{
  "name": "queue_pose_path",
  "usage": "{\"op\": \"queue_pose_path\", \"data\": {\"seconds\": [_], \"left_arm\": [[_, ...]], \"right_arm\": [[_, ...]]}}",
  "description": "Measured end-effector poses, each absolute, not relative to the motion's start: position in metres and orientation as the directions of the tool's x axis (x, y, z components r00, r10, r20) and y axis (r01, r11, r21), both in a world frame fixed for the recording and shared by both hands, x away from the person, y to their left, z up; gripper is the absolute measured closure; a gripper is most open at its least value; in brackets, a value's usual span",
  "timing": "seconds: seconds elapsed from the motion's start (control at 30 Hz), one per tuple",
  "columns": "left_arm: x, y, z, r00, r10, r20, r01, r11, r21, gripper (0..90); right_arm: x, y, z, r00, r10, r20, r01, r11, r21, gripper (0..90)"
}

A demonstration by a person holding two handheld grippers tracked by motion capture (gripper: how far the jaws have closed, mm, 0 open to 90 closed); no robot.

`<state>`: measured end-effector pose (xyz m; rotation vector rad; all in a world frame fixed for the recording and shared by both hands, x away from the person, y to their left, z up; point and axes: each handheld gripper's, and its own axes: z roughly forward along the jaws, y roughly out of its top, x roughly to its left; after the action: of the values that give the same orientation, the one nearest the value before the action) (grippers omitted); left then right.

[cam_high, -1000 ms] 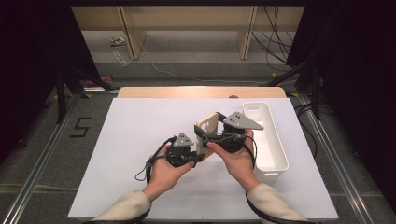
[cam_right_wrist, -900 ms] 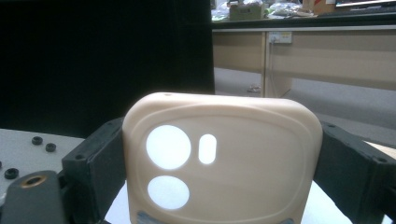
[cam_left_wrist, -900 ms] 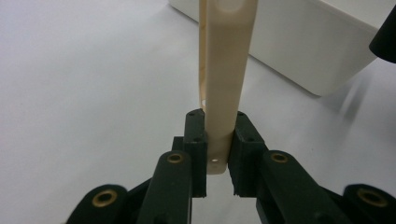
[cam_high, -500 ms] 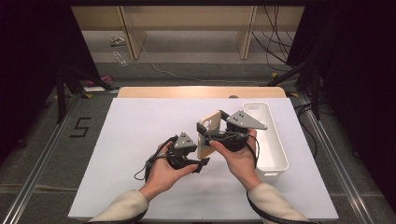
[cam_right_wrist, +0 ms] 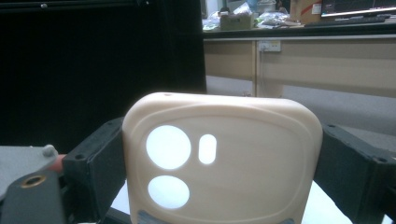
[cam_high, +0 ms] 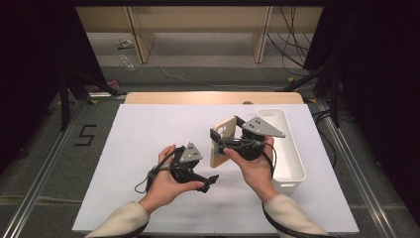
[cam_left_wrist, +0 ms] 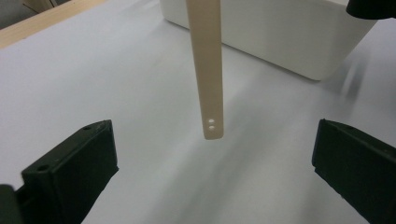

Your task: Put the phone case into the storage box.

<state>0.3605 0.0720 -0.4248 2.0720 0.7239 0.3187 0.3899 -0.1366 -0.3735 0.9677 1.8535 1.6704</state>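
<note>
Over on the left, the left gripper (cam_high: pixel 210 179) has let go: a second ago its jaws were pinched on the lower end of the beige phone case (cam_high: pixel 222 142), and they have just been opening, so now they stand wide apart with nothing between them, drawn a little back and down toward the person. From the left gripper view the case (cam_left_wrist: pixel 207 70) hangs edge-on ahead of the spread jaws, clear of both, two small holes near its lower tip. Moving right, the right gripper (cam_high: pixel 221 141) has not budged; its jaws are clamped on the two long sides of the case, holding it upright above the table, and in the right gripper view the camera cut-outs of the case (cam_right_wrist: pixel 224 163) sit squarely between the black jaws. Further right, the white bin (cam_high: pixel 292 158) stands just beside the right hand (cam_high: pixel 252 166), same spot as before. All this over a white table top (cam_high: pixel 138 148) with a wooden strip along its far edge, grey floor around it, a "5" marked at left, pale wooden furniture and cables behind.
</note>
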Motion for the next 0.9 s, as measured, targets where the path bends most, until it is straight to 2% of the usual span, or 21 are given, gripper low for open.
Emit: {"op": "queue_pose_path", "data": {"seconds": [0.33,0.9], "left_arm": [[0.357,0.082,-0.421,0.808,0.587,-0.050,0.355,-0.417,0.836,0.0],[0.352,0.111,-0.420,0.786,0.616,-0.049,0.355,-0.385,0.852,0.0]], "right_arm": [[0.390,-0.138,-0.371,-0.644,0.757,0.116,0.192,0.012,0.981,11.8],[0.391,-0.144,-0.366,-0.627,0.771,0.110,0.182,0.008,0.983,11.8]]}}
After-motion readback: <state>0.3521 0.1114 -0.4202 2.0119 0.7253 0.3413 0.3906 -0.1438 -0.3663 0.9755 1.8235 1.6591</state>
